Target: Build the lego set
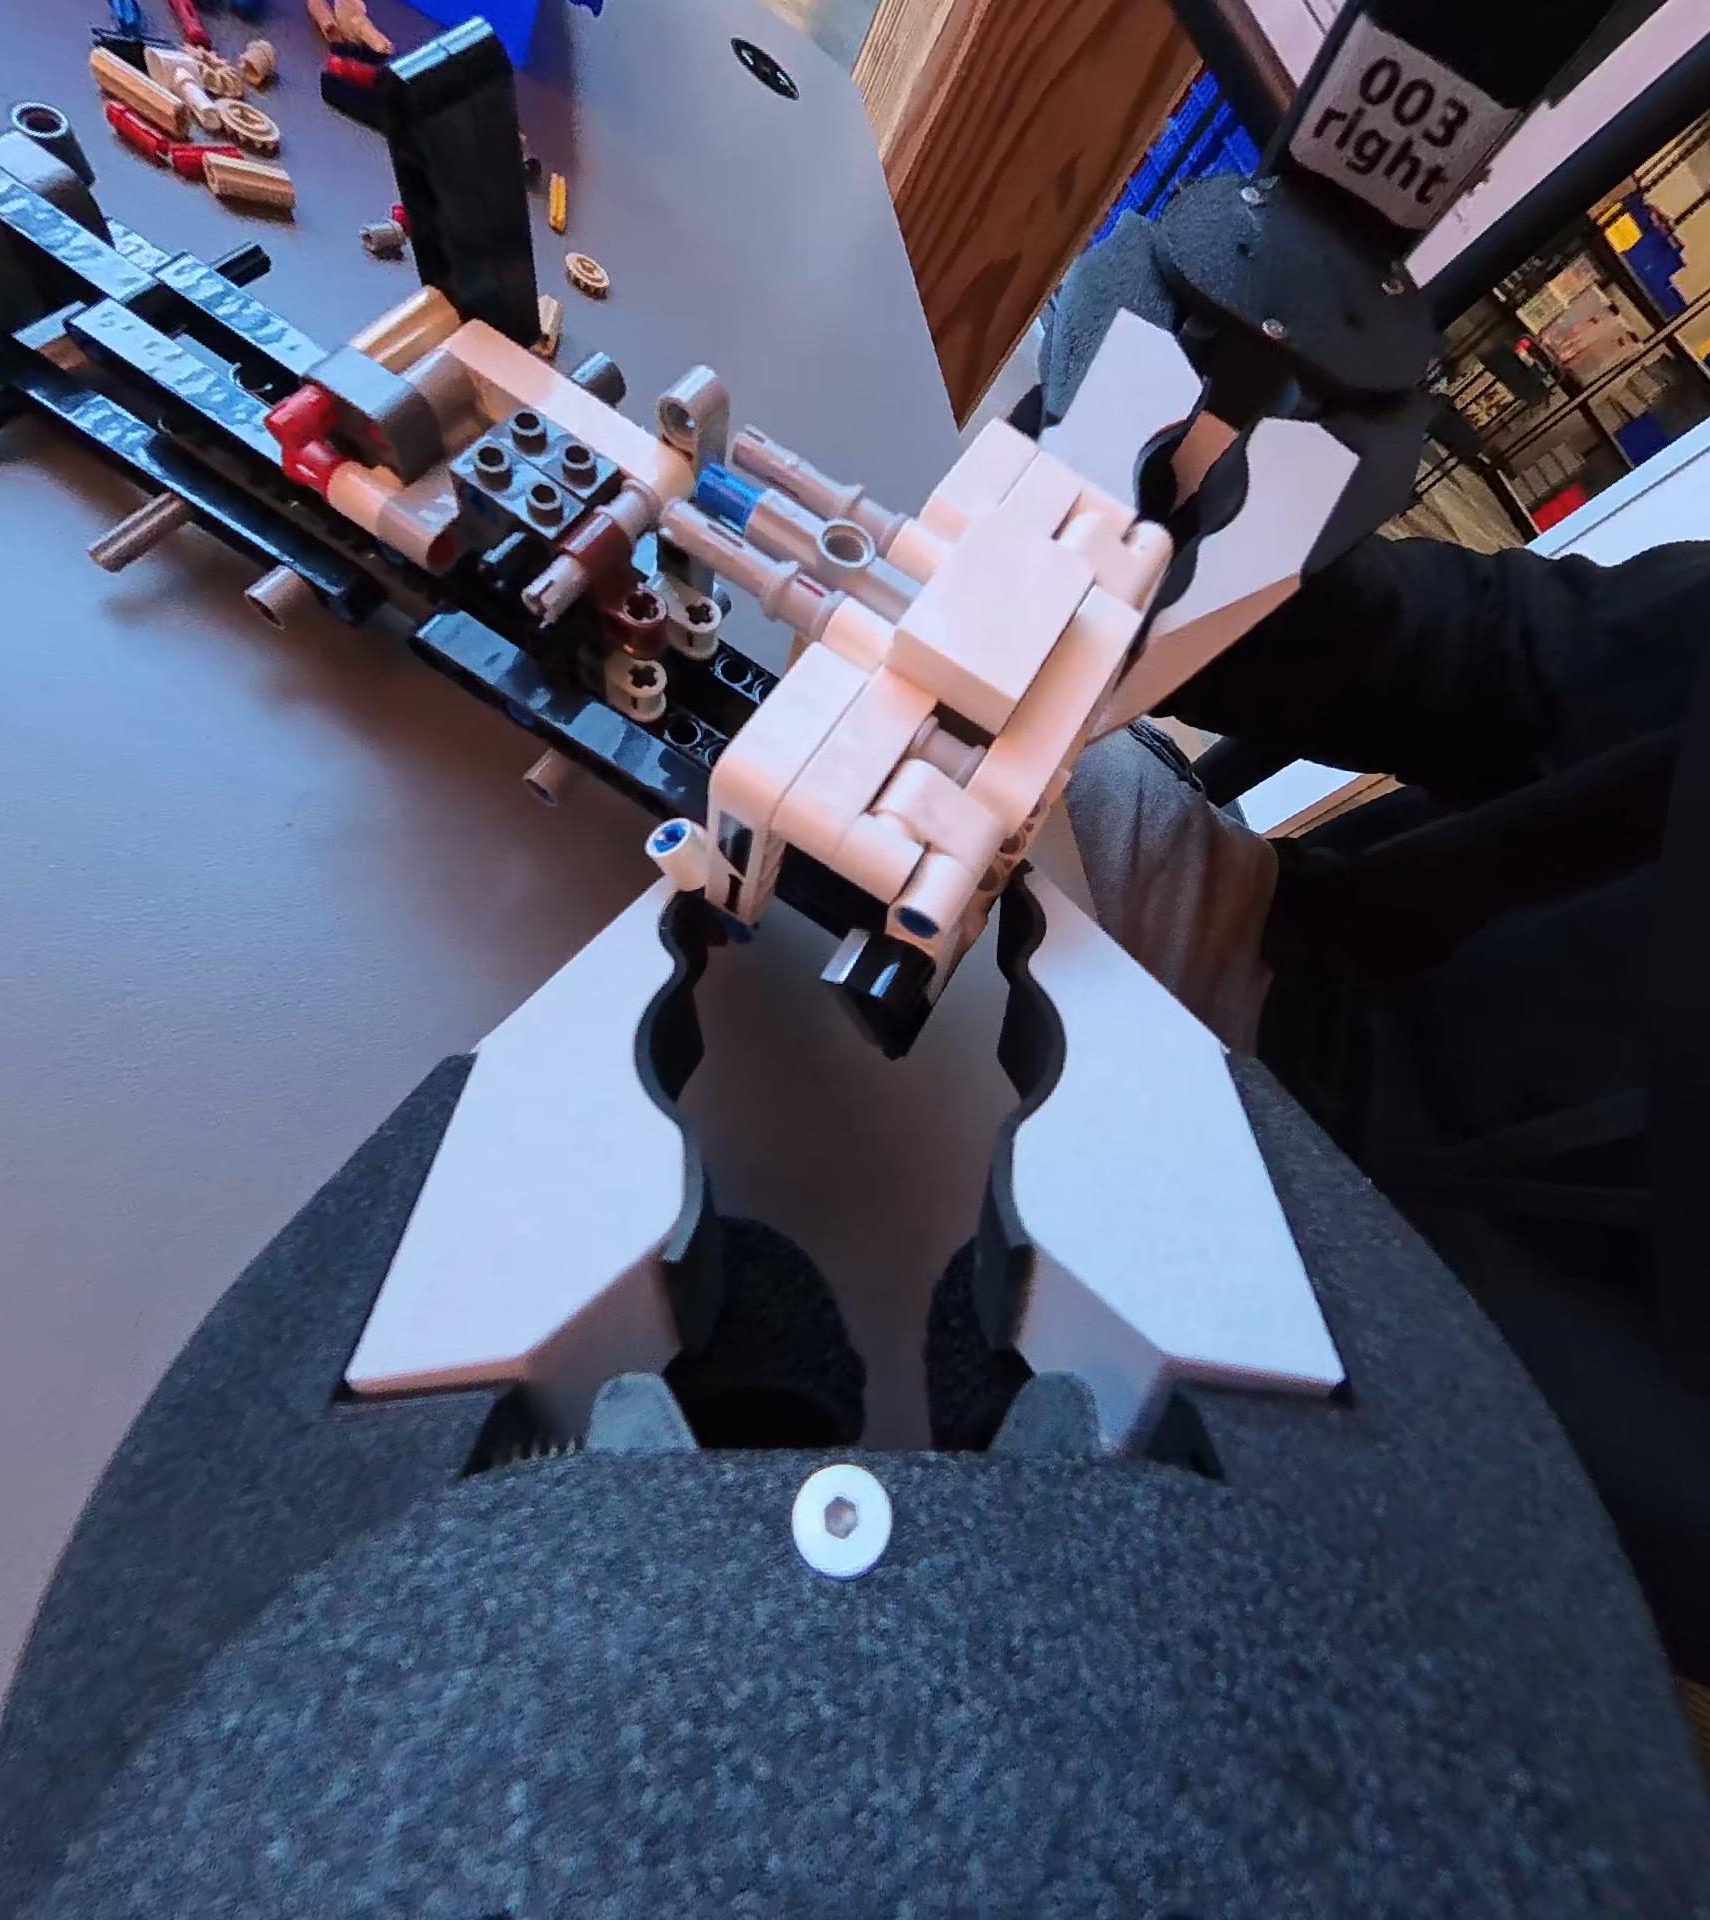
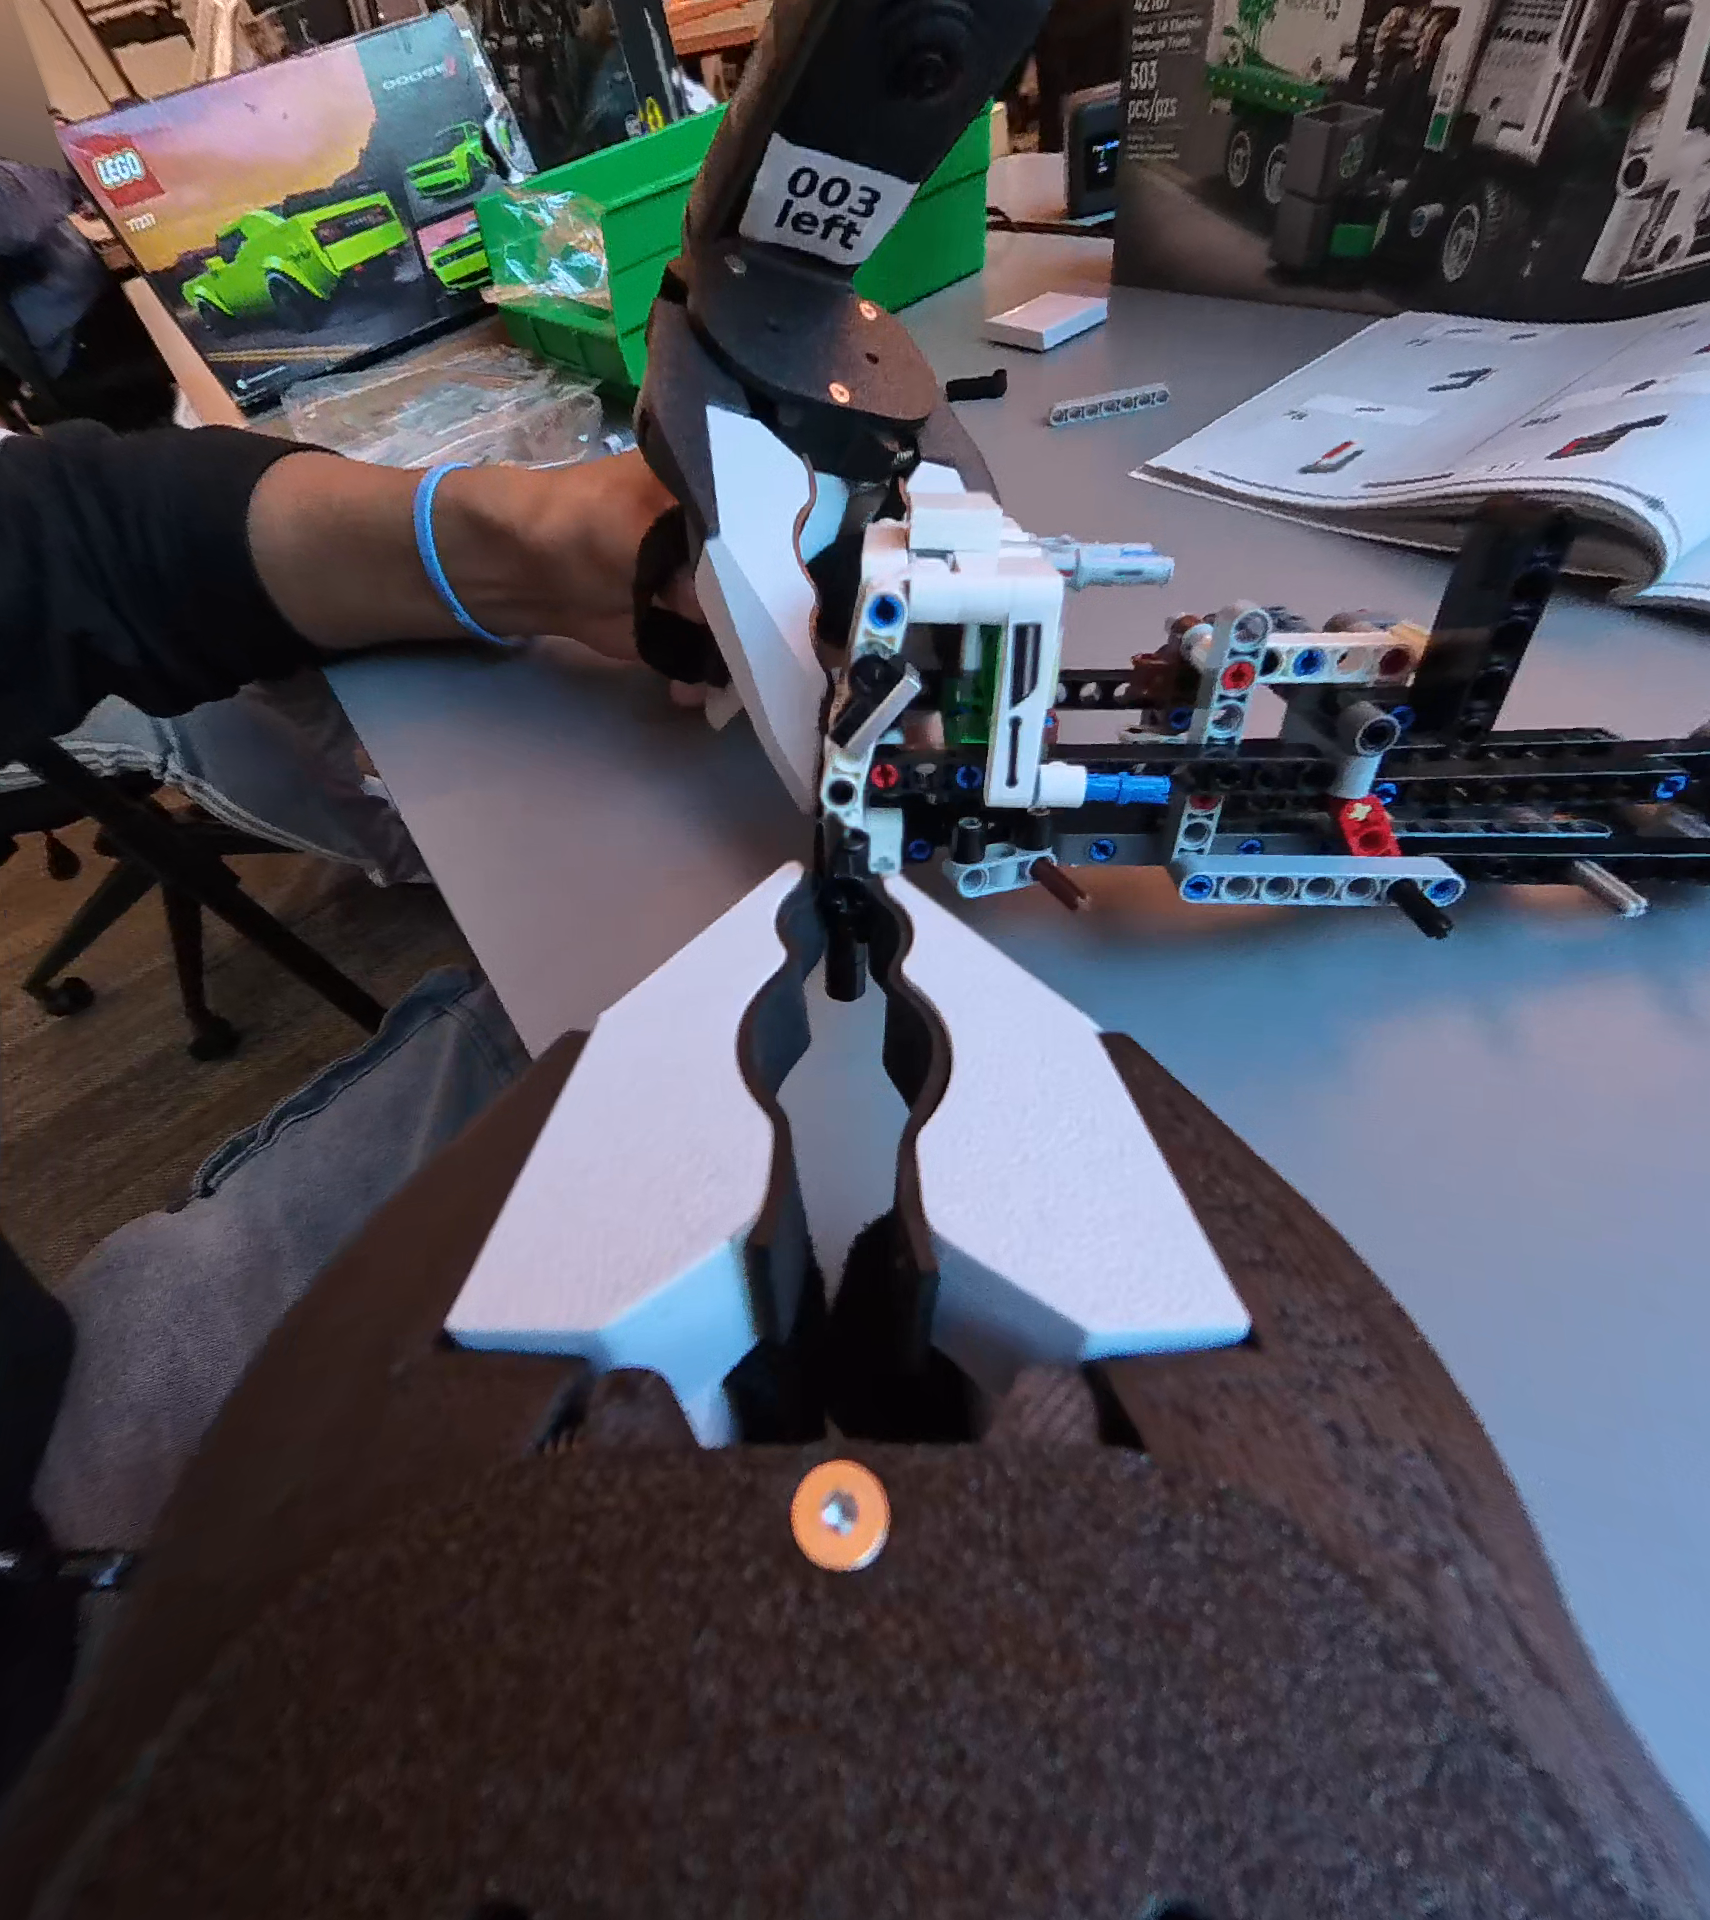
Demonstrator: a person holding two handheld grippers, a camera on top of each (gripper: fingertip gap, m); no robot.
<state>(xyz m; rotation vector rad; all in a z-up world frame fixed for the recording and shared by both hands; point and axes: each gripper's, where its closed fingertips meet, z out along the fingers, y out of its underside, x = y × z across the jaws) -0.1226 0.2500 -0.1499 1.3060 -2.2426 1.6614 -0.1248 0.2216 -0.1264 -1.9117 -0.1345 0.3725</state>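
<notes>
The lego model (image 1: 539, 540) lies lengthwise on the grey table (image 1: 155, 935), a long black frame with a white cab block (image 1: 944, 717) at the end nearest the table's edge. In the right wrist view the same model (image 2: 1246, 790) stretches away to the right, with the cab (image 2: 986, 675) at its left end. The left gripper (image 1: 846, 914) is wide open, its 2 white fingers straddling the lower end of the cab without clamping it; a black piece (image 1: 882, 982) juts out between them. The right gripper (image 2: 846, 909) is nearly closed, its tips pinching a thin black pin (image 2: 843, 935) at the bottom of the cab front. From the left wrist view the right gripper (image 1: 1178, 499) meets the cab from the far side. Loose tan and red parts (image 1: 196, 125) sit at the far end of the table. An open instruction booklet (image 2: 1557, 436), a green bin (image 2: 622, 260) and 2 set boxes (image 2: 290, 208) stand behind the model.
</notes>
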